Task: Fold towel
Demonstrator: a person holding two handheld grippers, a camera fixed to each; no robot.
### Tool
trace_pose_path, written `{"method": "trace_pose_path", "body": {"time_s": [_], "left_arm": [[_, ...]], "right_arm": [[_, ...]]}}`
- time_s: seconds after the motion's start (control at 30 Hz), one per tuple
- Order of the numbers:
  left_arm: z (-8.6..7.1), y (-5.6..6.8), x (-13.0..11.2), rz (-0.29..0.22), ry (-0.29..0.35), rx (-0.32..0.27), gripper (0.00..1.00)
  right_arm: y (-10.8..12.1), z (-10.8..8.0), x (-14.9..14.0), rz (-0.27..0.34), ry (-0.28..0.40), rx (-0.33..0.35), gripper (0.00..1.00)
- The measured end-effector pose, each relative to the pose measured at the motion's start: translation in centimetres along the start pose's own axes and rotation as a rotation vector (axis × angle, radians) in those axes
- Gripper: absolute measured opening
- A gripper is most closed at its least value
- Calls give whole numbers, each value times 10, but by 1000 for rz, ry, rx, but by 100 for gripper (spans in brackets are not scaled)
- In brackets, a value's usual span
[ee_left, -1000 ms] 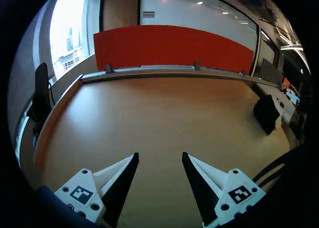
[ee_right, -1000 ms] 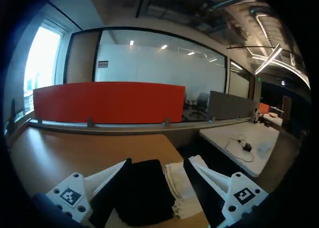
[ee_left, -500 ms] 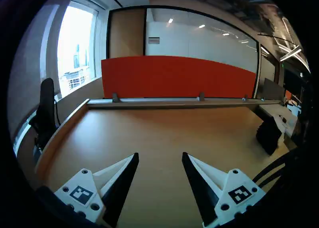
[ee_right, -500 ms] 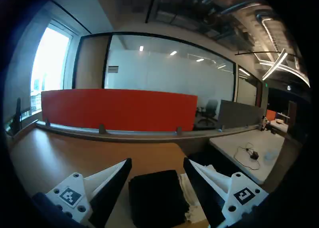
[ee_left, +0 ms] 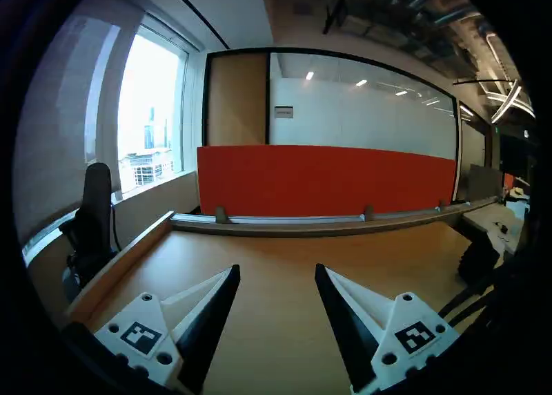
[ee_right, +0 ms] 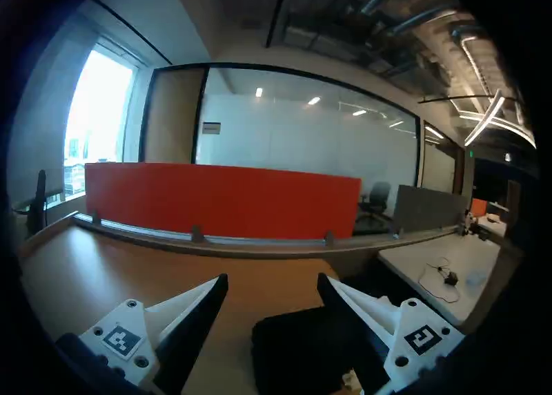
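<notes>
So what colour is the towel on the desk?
The towel is black, clearest in the right gripper view.

Both tools (ee_left: 274,284) (ee_right: 271,295) agape, empty.

Office: wood desk (ee_left: 290,257) w/ red divider (ee_left: 324,181), glass-walled rm (ee_right: 303,136), task chair (ee_left: 93,222).

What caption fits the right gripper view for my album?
Open right gripper pointing at a black towel on a wooden desk.
</notes>
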State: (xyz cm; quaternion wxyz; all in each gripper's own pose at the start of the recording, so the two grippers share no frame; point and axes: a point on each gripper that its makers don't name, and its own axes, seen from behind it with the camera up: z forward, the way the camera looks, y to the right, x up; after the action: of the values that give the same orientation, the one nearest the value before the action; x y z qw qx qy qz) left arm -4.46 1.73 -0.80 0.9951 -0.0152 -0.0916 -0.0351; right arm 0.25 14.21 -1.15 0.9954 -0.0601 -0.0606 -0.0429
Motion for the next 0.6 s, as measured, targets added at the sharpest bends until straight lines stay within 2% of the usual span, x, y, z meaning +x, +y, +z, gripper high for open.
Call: {"method": "trace_pose_path", "body": {"time_s": [0.2,0.6], "left_arm": [[4,-2,10,-10,32,-26,80],[13,-10,27,-5,88,-23,80]], "right_arm": [[-35,0,12,-2,22,49,100],[-112,3,38,41,71,131,100]]}}
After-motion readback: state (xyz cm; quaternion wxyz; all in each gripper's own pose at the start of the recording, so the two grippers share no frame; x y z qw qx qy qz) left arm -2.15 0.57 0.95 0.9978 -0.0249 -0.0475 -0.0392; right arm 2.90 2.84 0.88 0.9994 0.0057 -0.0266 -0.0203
